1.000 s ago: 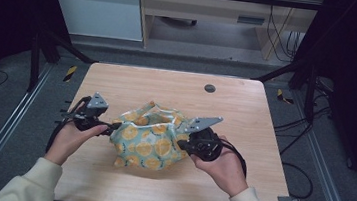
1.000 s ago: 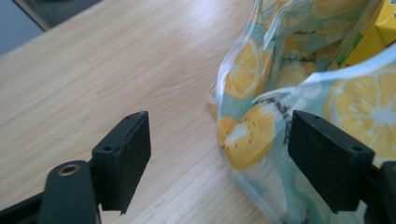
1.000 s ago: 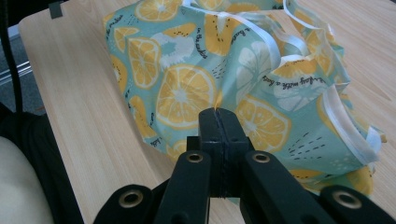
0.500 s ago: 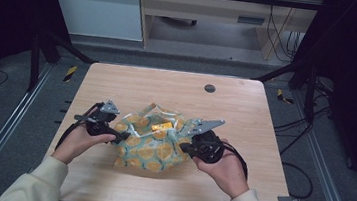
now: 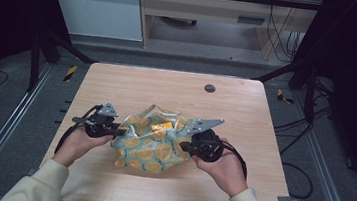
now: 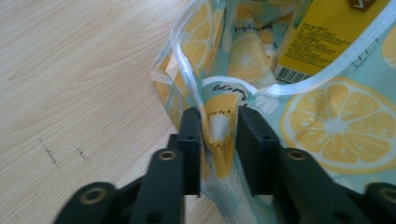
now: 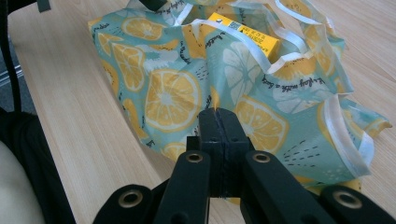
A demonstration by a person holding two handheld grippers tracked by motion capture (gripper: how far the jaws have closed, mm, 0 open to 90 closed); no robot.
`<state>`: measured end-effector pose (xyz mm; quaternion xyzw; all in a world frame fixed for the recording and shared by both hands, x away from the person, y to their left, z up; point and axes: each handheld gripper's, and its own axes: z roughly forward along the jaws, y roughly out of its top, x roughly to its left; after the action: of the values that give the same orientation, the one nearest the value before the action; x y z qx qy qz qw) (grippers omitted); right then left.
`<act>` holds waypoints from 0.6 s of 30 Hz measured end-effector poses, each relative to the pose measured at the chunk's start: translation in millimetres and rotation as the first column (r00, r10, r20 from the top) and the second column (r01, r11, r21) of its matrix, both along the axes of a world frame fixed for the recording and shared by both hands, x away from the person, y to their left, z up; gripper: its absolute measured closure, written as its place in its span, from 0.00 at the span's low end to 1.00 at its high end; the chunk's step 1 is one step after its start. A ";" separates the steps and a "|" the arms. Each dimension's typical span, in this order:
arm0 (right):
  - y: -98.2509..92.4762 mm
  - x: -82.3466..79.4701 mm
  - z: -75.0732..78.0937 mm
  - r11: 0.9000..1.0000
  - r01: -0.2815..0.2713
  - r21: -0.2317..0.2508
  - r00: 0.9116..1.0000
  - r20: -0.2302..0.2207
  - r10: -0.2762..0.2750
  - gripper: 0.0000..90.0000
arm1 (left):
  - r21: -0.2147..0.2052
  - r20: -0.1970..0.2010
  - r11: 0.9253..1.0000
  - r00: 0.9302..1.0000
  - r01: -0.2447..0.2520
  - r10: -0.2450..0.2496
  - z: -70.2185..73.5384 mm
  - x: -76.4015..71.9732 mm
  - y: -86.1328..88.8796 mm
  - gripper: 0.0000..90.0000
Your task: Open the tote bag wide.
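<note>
Hands low; claws (image 5: 119, 132) (image 5: 185, 145) flank lemon bag (image 5: 154, 145).

A bag (image 5: 154, 145) lies at the counter's (image 5: 245, 112) centre, a box (image 5: 160, 126) inside; left gripper (image 5: 118, 132) at nine o'clock, right gripper (image 5: 184, 145) at three.

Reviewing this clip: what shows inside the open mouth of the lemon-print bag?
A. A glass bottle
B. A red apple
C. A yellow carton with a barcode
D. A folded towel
C: the left gripper view looks into the lemon-print bag and shows a yellow carton with a barcode at its lower edge; the right gripper view shows the same carton lying in the bag's opening.
</note>
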<state>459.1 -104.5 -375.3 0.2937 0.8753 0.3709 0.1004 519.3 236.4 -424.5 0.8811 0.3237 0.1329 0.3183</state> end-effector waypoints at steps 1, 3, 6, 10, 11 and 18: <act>-0.5 0.0 0.2 1.000 0.000 -0.001 1.000 0.000 0.000 1.00 | -0.004 0.003 1.000 1.000 0.002 -0.002 1.4 -0.7 0.8 0.85; -1.4 -0.1 0.6 1.000 0.003 0.001 1.000 0.000 -0.003 1.00 | -0.006 0.003 1.000 1.000 0.015 -0.015 2.7 -1.3 1.1 0.92; -2.5 -0.5 1.5 1.000 0.008 0.003 1.000 0.002 -0.008 1.00 | 0.000 0.004 1.000 1.000 0.027 -0.027 6.3 -3.7 0.2 0.98; -6.2 -1.8 5.1 1.000 0.018 0.005 1.000 0.015 -0.018 1.00 | -0.004 0.035 0.999 0.998 0.048 -0.048 21.6 -12.7 -1.8 0.99; -7.8 -2.6 6.8 1.000 0.021 -0.002 1.000 0.021 -0.021 1.00 | -0.008 0.047 0.998 0.997 0.056 -0.056 26.9 -15.8 -2.6 0.99; -20.0 -14.0 13.3 0.999 0.047 -0.012 0.997 0.060 -0.046 1.00 | -0.060 0.145 0.990 0.983 0.125 -0.115 62.7 -48.0 -8.6 0.99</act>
<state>445.1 -124.5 -362.0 0.3020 0.8673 0.3713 0.1369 471.3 227.8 -361.7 0.8759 0.2512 0.1640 0.3780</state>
